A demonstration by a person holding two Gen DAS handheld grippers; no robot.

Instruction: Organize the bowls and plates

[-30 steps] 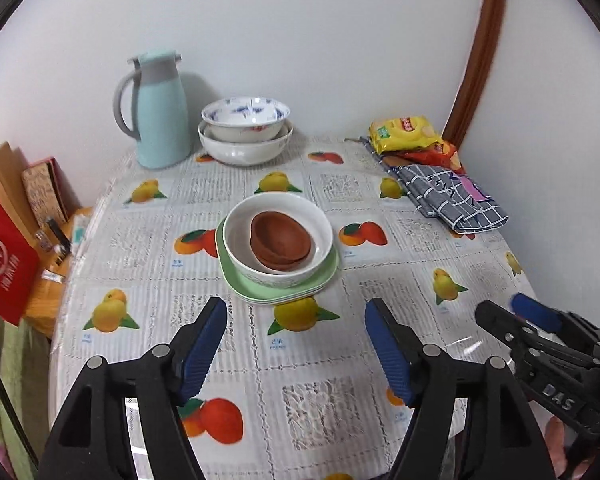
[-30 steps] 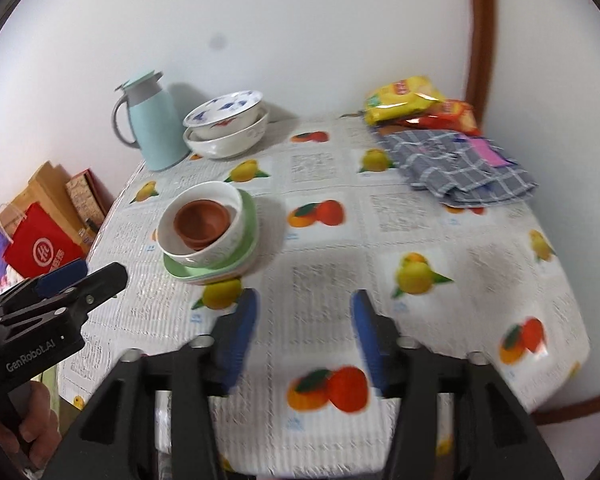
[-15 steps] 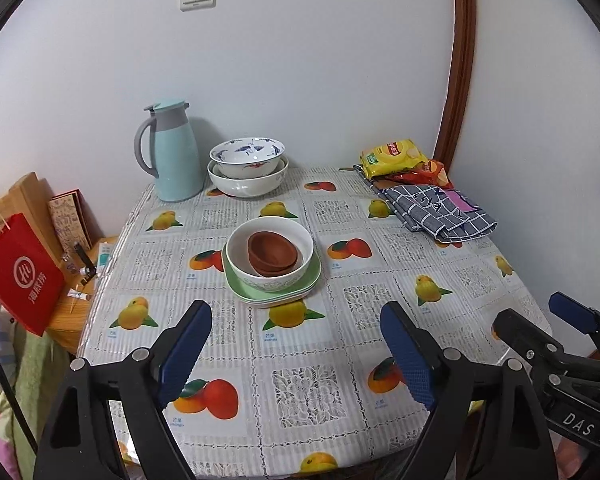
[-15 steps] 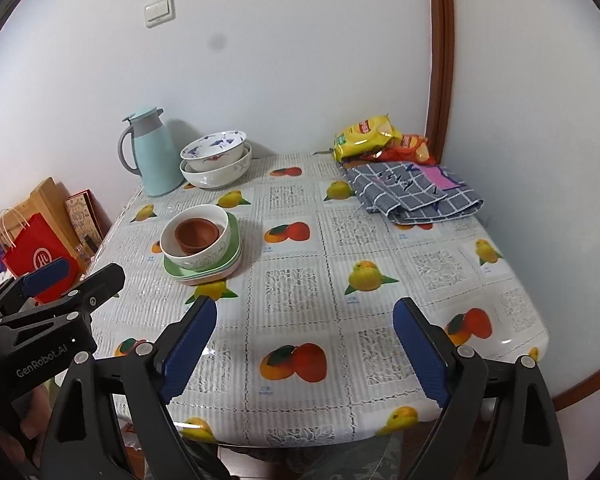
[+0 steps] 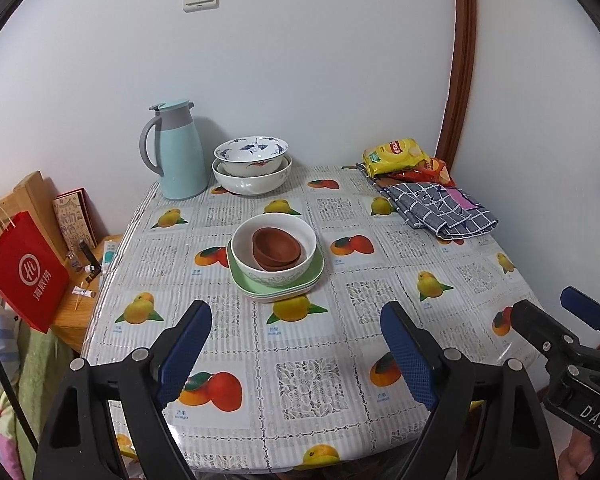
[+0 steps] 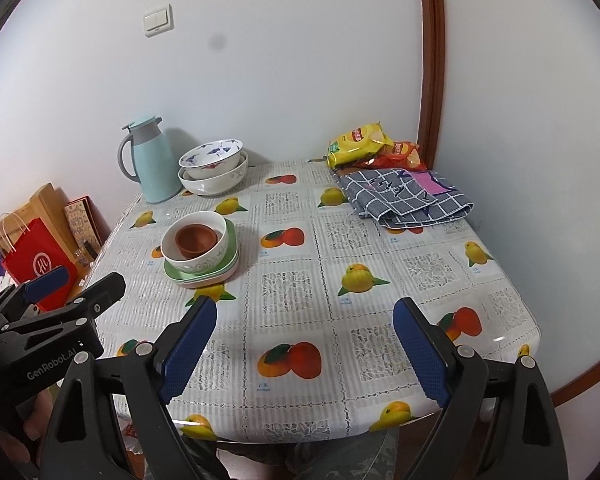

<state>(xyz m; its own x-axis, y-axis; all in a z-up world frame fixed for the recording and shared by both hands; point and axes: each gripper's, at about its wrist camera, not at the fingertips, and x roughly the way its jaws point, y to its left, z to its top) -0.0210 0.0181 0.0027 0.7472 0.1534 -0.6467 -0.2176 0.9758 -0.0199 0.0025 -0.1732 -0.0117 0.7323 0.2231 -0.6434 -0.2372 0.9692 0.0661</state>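
Nearest, the left gripper [image 5: 296,344] and right gripper [image 6: 305,340] hang released over the bench [image 5: 320,380]; mid-bench, brown bowls [image 5: 277,249] nest in a white bowl [image 5: 275,268] on green plates [image 5: 278,286]; two patterned bowls [image 5: 252,168] sit stacked by the far wall

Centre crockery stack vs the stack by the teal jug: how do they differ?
The centre stack sits on pale green square plates; the back stack sits straight on the fruit-print tablecloth. The centre stack's white bowl holds small brown bowls; the back stack's large white bowl holds a blue-patterned white bowl. The back stack stands beside the teal thermos jug; the centre one stands alone. Both are nested upright.
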